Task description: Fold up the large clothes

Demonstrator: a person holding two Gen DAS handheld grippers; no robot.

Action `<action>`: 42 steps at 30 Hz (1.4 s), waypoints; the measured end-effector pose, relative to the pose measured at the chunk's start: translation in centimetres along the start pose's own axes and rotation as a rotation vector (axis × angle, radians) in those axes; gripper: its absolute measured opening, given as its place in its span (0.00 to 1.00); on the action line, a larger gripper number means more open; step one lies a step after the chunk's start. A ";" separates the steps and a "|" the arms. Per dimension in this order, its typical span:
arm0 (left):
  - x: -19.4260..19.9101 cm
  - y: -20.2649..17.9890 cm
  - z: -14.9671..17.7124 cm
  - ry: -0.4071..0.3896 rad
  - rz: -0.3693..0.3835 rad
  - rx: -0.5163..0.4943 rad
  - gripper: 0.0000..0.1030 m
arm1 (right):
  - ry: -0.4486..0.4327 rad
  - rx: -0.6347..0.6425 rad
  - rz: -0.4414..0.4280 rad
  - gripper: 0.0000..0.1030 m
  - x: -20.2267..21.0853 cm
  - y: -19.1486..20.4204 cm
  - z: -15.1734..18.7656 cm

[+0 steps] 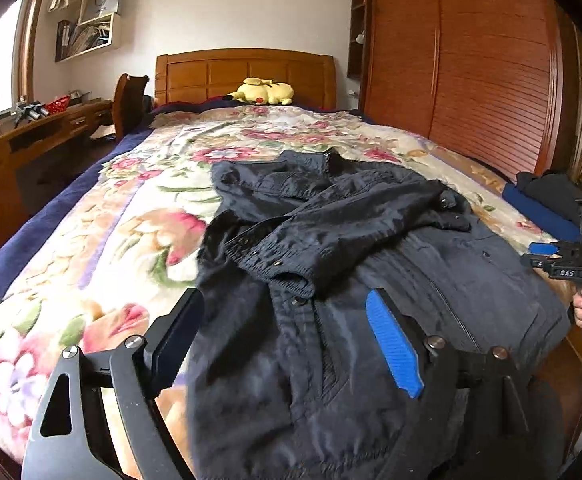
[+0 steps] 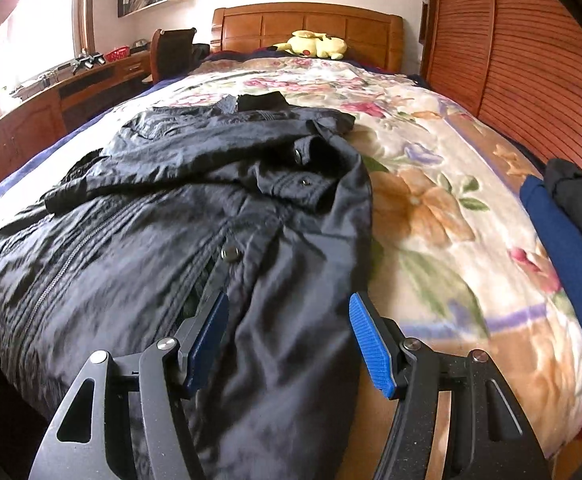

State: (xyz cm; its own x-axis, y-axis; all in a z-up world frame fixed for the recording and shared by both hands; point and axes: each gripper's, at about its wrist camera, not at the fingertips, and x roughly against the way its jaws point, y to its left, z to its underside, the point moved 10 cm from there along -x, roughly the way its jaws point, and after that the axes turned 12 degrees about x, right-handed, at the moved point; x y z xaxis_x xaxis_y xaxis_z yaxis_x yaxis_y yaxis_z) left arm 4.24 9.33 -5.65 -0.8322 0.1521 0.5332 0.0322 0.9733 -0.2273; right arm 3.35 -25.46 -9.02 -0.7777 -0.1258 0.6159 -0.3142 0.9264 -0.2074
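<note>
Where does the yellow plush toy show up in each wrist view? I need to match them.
Left wrist: yellow plush toy sits upper centre, against the wooden headboard.
Right wrist: yellow plush toy sits near the top, right of centre.
Shared landmark: the headboard behind it.

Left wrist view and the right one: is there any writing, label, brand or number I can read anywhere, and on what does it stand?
"DAS", as far as it can be read: small white letters on the black body of the right claw, seen in the left wrist view.
Books and papers on the white wall shelf: too small and blurred to read.
Dark navy zip-up jacket: no readable label shows.
</note>
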 end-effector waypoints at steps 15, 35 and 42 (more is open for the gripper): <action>0.8 4.7 4.5 0.042 -0.107 -0.025 0.81 | 0.035 0.009 0.009 0.63 1.7 0.1 3.1; -0.3 7.2 7.3 0.088 -0.138 -0.008 0.82 | 0.056 0.013 -0.005 0.63 1.1 0.4 4.7; 0.5 6.6 7.9 0.088 -0.068 0.008 0.60 | 0.055 0.019 -0.031 0.61 1.1 0.7 4.8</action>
State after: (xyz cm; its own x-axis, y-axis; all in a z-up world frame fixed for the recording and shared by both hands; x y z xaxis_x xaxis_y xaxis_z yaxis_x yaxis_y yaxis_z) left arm -0.37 14.44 -13.29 -0.7803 0.1008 0.6172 -0.0270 0.9806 -0.1944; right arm -0.39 -26.66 -12.13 -0.7367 -0.1340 0.6628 -0.3484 0.9153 -0.2021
